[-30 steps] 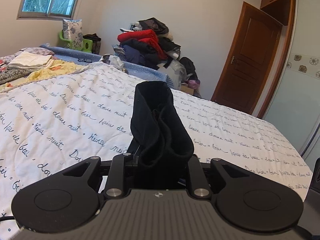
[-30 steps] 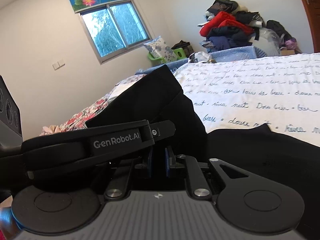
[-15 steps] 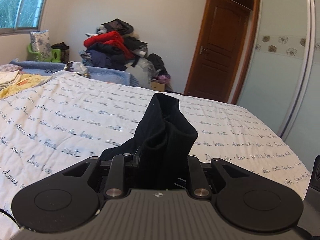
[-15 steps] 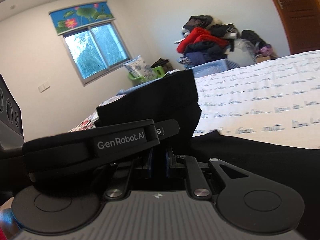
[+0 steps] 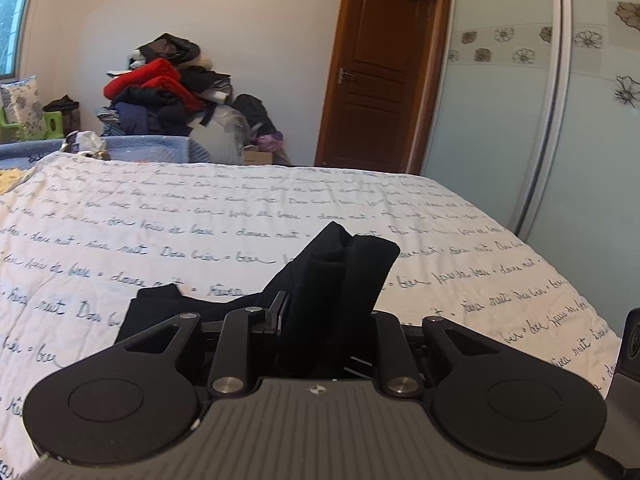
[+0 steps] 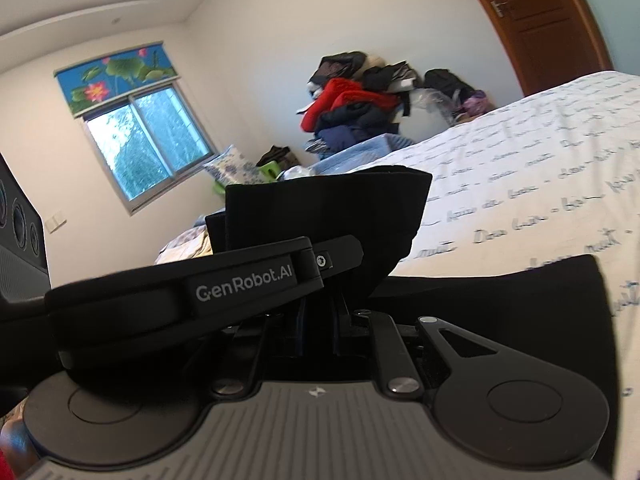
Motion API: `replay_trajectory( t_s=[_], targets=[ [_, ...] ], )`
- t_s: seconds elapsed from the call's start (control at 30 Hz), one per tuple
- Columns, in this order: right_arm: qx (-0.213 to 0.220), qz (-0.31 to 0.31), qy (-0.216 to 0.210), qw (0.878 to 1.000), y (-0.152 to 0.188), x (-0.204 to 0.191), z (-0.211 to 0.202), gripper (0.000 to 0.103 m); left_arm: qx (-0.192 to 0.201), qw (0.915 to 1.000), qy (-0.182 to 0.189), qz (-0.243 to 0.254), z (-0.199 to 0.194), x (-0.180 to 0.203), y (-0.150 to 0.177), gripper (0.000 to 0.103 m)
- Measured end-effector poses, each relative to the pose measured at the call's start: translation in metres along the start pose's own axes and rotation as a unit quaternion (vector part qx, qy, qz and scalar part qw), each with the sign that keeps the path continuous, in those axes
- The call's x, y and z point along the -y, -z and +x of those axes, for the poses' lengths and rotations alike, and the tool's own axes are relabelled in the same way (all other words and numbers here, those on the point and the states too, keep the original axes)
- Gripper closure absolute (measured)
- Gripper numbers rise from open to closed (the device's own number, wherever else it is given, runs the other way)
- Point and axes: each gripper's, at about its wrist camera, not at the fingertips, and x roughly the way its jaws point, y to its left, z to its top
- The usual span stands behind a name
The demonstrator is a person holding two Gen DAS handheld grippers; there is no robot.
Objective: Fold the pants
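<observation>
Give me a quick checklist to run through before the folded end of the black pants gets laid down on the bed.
1. Left gripper clamped on the black pants: ok, a bunched fold sticks up between its fingers.
2. Right gripper clamped on the pants: ok.
3. Rest of the pants lying on the bedspread: ok, dark cloth spreads below both grippers.
4. Bedspread ahead bare of other items: ok.
5. Edges of the fold lined up: cannot tell, the grippers hide them.
</observation>
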Motion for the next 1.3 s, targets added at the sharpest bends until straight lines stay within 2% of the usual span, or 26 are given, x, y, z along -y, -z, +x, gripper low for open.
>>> replay_trajectory(
  t_s=[0.4, 0.9, 1.1, 1.13, 1.27, 1.3],
  targets=[
    [0.02, 0.028, 0.038, 0.999, 0.008, 0.042, -0.025, 0.09, -0.019, 0.9986, 0.043, 0.025, 0.023, 0.044, 0.016, 0.077],
    [0.011, 0.054, 0.06, 0.997, 0.021, 0.069, -0.042, 0.09, -0.055, 0.9958, 0.059, 0.043, 0.037, 0.063, 0.032, 0.076],
    [-0.006, 0.063, 0.084, 0.995, 0.025, 0.075, -0.047, 0.089, -0.078, 0.9929, 0.077, 0.046, 0.044, 0.068, 0.039, 0.066],
    [-0.01, 0.061, 0.089, 0.994, 0.025, 0.075, -0.049, 0.087, -0.079, 0.9925, 0.08, 0.046, 0.044, 0.068, 0.04, 0.062],
    [-0.011, 0.054, 0.127, 0.99, 0.027, 0.077, -0.059, 0.057, -0.079, 0.9904, 0.106, 0.042, 0.041, 0.068, 0.041, 0.043],
    [-0.009, 0.05, 0.136, 0.989, 0.028, 0.079, -0.063, 0.056, -0.079, 0.9895, 0.115, 0.037, 0.04, 0.067, 0.04, 0.042]
  ],
)
